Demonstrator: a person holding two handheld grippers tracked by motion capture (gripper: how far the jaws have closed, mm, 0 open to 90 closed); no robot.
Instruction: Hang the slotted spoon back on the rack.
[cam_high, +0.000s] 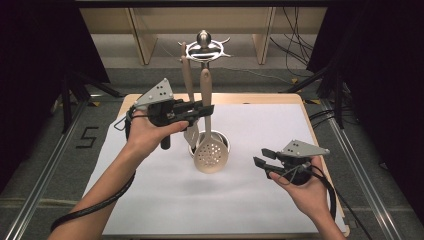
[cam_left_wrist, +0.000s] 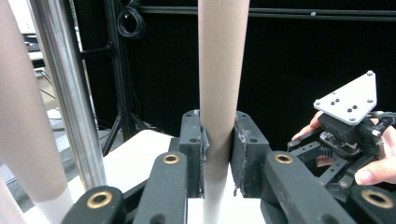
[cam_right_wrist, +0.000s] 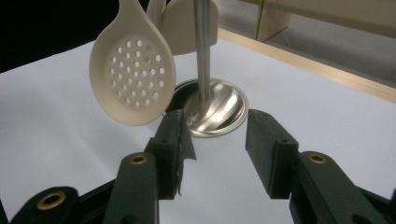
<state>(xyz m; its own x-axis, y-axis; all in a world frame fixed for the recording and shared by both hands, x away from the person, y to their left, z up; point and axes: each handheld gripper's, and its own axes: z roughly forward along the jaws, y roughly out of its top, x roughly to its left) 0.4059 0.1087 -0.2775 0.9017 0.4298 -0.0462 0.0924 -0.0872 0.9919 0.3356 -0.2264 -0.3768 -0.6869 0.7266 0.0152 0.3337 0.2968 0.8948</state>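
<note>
- Black jaws of the left gripper (cam_high: 206, 110) are clamped on the beige handle of the slotted spoon (cam_high: 211, 152), hung beside the rack pole (cam_left_wrist: 70, 93).
- Right gripper (cam_high: 260, 156) is held agape, empty, near the rack base (cam_right_wrist: 224, 112).

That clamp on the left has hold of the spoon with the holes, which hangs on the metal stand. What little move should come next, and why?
Probably a small lift. The left gripper is shut on the slotted spoon's handle, while the spoon's bowl hangs low by the stand's base and its top is up at the stand's ring. Raising it should free it from there. The right gripper waits open, apart.
</note>
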